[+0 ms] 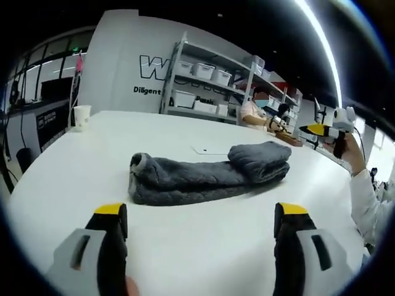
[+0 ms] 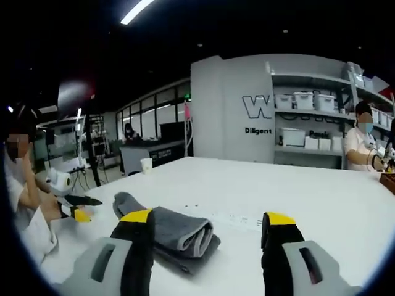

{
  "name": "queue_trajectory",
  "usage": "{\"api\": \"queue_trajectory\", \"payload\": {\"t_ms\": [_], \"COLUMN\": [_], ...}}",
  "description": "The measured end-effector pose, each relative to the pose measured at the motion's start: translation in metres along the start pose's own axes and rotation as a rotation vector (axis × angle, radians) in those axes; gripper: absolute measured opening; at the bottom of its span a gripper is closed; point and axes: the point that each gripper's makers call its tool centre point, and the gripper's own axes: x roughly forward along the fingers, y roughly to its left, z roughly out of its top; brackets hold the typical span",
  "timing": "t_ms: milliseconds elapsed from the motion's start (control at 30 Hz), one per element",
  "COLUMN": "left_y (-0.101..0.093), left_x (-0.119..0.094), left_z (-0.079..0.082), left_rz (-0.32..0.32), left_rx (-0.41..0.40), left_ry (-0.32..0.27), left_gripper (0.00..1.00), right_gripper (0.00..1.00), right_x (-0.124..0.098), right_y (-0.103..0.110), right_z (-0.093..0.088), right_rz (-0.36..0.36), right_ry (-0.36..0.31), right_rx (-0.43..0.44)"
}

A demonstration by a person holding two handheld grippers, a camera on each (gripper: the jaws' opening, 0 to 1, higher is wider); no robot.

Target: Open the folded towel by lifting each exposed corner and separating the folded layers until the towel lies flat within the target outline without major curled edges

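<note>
A dark grey fluffy towel (image 1: 203, 176) lies bunched and folded in a long heap on the white table (image 1: 203, 246), its right end doubled over into a thick lump. My left gripper (image 1: 200, 216) is open just short of it, jaws spread wide with nothing between them. In the right gripper view the towel (image 2: 179, 234) lies low, partly behind the left jaw. My right gripper (image 2: 208, 225) is open above the towel's near end. Faint outline marks (image 2: 234, 217) show on the table beside the towel. The right gripper (image 1: 321, 131) also hangs in the air at the far right.
A paper cup (image 1: 81, 116) stands at the table's far left edge. Shelves with white bins (image 1: 210, 80) line the back wall. A person (image 1: 256, 111) sits at the table's far side. A hand (image 1: 349, 151) holds the right gripper. The left gripper (image 2: 77, 206) is at the left.
</note>
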Motion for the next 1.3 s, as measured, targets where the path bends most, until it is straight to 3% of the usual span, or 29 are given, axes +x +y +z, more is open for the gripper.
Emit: {"api": "queue_trajectory", "payload": {"t_ms": [100,300,633,800,967,1067,1300], "left_y": [0.003,0.004,0.005,0.005,0.007,0.008,0.009], "left_x": [0.001,0.001,-0.001,0.0,0.001,0.001,0.002], "left_z": [-0.003,-0.012,-0.01,-0.012,-0.012,-0.012,-0.013], "left_rz": [0.008,0.016,0.021,0.018,0.021,0.02,0.023], "left_rx": [-0.006,-0.024,-0.027,-0.034,-0.034,-0.036,-0.039], "left_ry": [0.007,0.026,0.013,0.018,0.02,0.022,0.028], "left_gripper": [0.97,0.97,0.95,0.94,0.94,0.94,0.93], "right_gripper": [0.63,0.55,0.48,0.36,0.12,0.08,0.0], "right_x": [0.003,0.015,0.034,0.038,0.04,0.04,0.038], "right_y": [0.003,0.002,0.013,0.017,0.036,0.035,0.037], "right_z": [-0.011,-0.032,-0.065,-0.071,-0.071,-0.075,-0.073], "right_rz": [0.003,0.019,0.058,0.08,0.158,0.151,0.184], "right_ry": [0.031,0.071,0.143,0.151,0.128,0.146,0.136], "right_rx": [-0.023,0.015,0.026,0.048,0.017,-0.015,0.006]}}
